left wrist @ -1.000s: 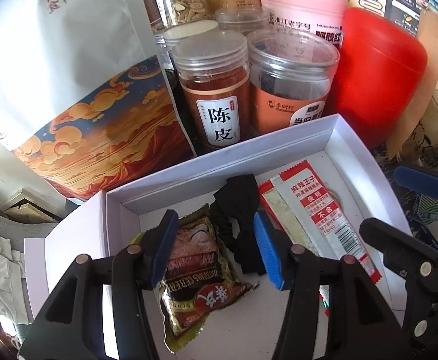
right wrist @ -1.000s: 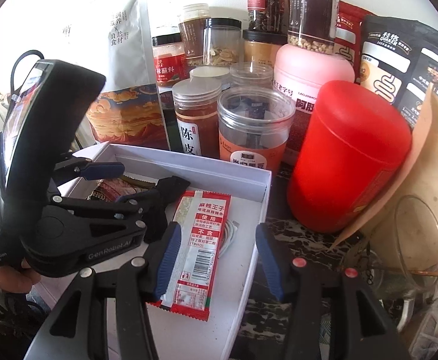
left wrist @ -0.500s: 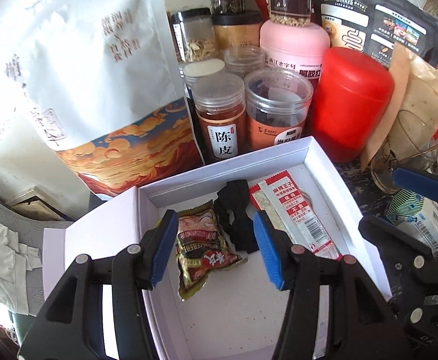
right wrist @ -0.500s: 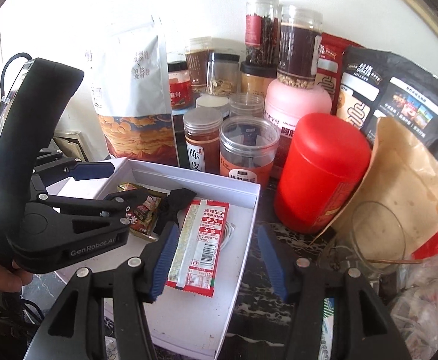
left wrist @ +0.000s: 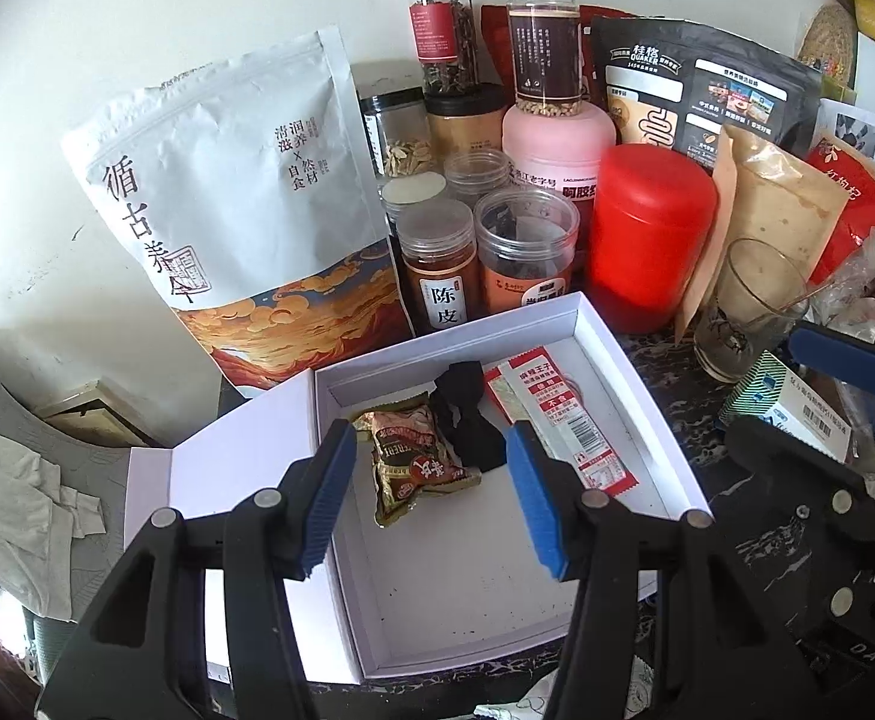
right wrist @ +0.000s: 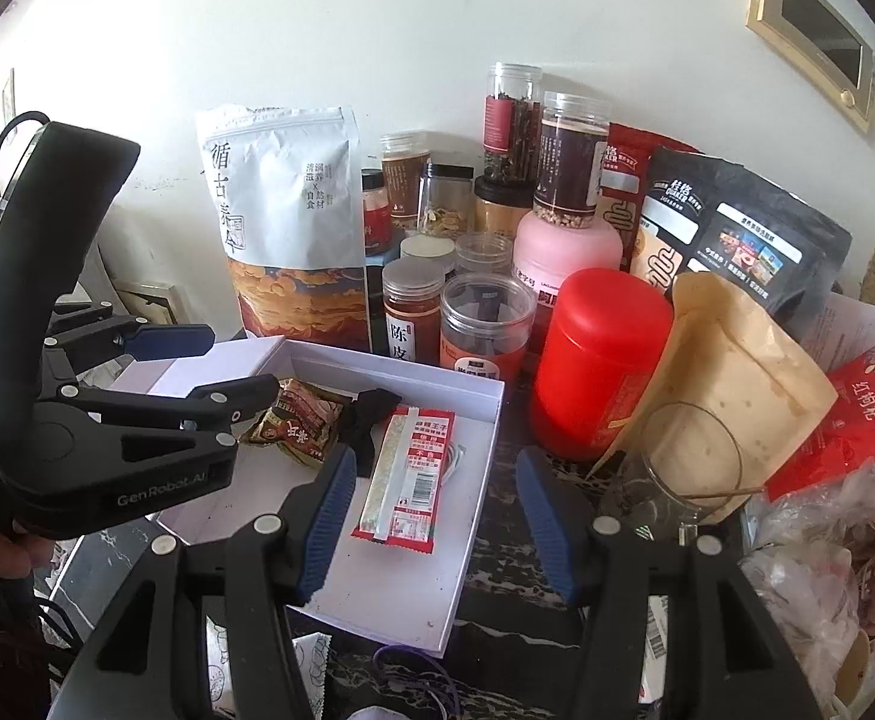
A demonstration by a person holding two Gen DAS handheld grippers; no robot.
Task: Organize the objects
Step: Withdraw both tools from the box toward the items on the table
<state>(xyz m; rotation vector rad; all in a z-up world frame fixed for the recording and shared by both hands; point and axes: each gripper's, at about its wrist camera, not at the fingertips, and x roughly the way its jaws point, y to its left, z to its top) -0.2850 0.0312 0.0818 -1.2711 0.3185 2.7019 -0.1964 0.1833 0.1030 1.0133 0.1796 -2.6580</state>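
Observation:
An open white box (left wrist: 455,618) (right wrist: 401,600) lies on the dark counter. In it are a brown snack packet (left wrist: 413,456) (right wrist: 299,420), a black crumpled piece (left wrist: 467,420) (right wrist: 368,414) and a long red-and-white sachet (left wrist: 563,420) (right wrist: 407,480). My left gripper (left wrist: 431,498) is open and empty, above the box's middle. My right gripper (right wrist: 437,516) is open and empty, above the box's right edge. The left gripper also shows in the right wrist view (right wrist: 203,360).
Behind the box stand a large white pouch (left wrist: 239,198), several jars (left wrist: 437,264), a pink tub (left wrist: 557,150), a red canister (left wrist: 647,234) and a black Quaker bag (left wrist: 701,90). A glass (left wrist: 749,306), a tan pouch (right wrist: 731,378) and loose packets crowd the right.
Both grippers have drawn back and up from the box, so more of the shelf and wall shows. Both stay open and empty. The items in the box have not moved.

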